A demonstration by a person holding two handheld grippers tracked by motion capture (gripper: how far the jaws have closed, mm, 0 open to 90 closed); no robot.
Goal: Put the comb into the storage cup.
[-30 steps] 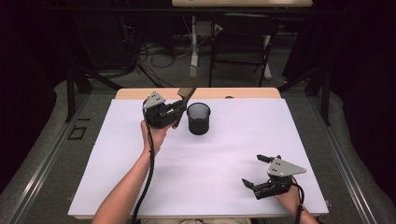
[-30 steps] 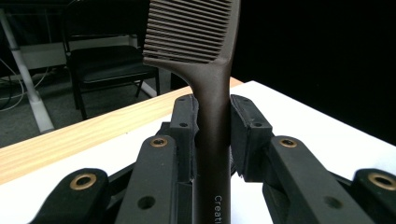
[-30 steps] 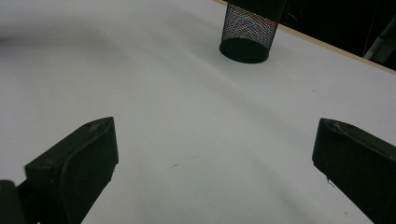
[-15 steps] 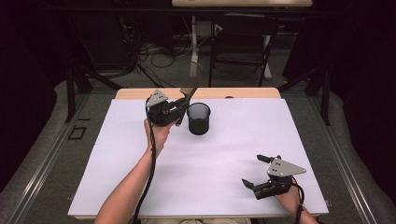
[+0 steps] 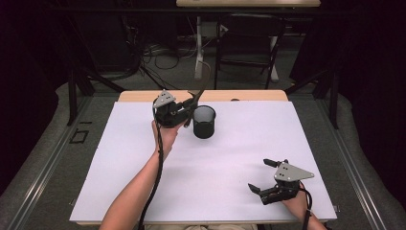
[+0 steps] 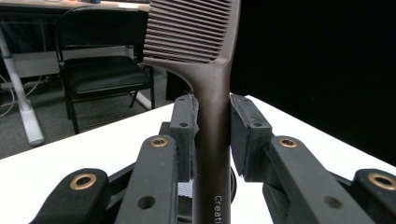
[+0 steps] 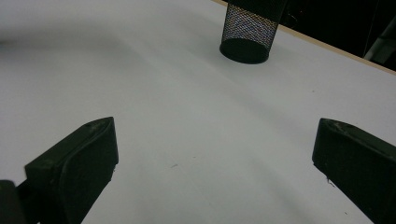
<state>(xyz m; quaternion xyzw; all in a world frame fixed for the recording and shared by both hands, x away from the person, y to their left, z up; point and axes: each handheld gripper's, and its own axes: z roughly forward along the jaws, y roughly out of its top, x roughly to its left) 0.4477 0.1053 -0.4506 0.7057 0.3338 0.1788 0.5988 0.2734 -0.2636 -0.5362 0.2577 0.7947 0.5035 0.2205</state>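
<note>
**Comb gripped and raised beside cup; insertion pending**

The dark brown plastic comb (image 6: 211, 93) is clamped by its handle in the left gripper (image 5: 187, 111), held above the white table (image 5: 119, 182) near its far edge, just beside the black wire-mesh cup (image 5: 204, 122). Insertion is judged left to do. The right gripper (image 5: 265, 176) rests with jaws spread and nothing between them near the near right corner.

Comb teeth and handle lettering are resolved in the left gripper view; overall layout is given in the high view.

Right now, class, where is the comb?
In the high view the comb is at the far left-centre of the table, clamped by its handle in the left gripper and raised just beside the black mesh cup.
</note>
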